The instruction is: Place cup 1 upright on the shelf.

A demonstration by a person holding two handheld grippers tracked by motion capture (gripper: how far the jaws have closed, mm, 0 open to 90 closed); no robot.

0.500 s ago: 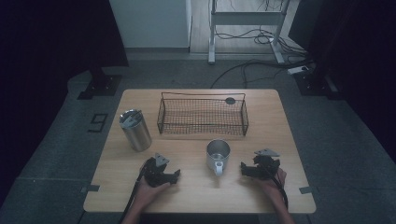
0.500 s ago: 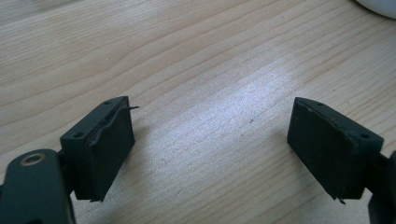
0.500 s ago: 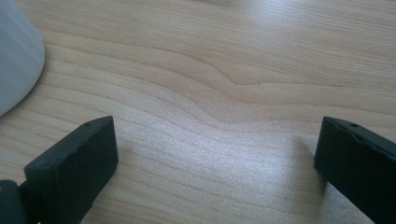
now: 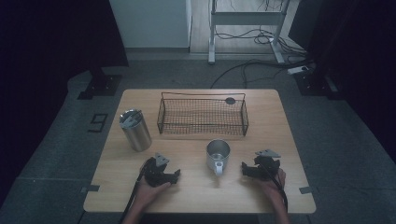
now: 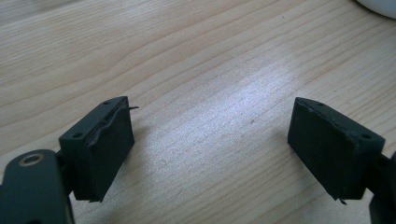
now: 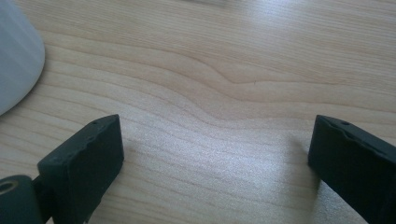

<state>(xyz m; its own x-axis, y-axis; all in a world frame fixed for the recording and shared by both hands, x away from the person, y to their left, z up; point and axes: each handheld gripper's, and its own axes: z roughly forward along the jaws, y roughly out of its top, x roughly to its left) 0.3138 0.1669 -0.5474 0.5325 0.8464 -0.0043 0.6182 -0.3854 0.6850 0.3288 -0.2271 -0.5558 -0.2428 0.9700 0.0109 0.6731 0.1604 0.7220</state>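
Your left gripper (image 4: 176,175) rests low on the wooden table (image 4: 280,121), just to the left of the steel mug (image 4: 218,156), and its jaws stand wide apart with nothing but bare wood grain between them; in the left gripper view the two black pads (image 5: 109,149) frame empty tabletop, with a pale rim of the mug (image 5: 380,5) showing in the upper right corner. Your right gripper (image 4: 243,169) sits on the other side of the mug, just to its right, and it too is released, jaws spread, holding nothing; in the right gripper view the pads (image 6: 88,161) bracket plain wood, and the rounded pale side of the mug (image 6: 16,70) shows at the left edge. The mug stands upright between your two grippers, apart from both, its handle turned toward your edge of the table. Behind the mug, further from you, lies the wire basket (image 4: 203,131), with a small dark round thing (image 4: 230,100) at its far right corner. Left of the basket, and behind your left gripper, stands the steel tumbler (image 4: 135,129), upright and well apart from the mug.
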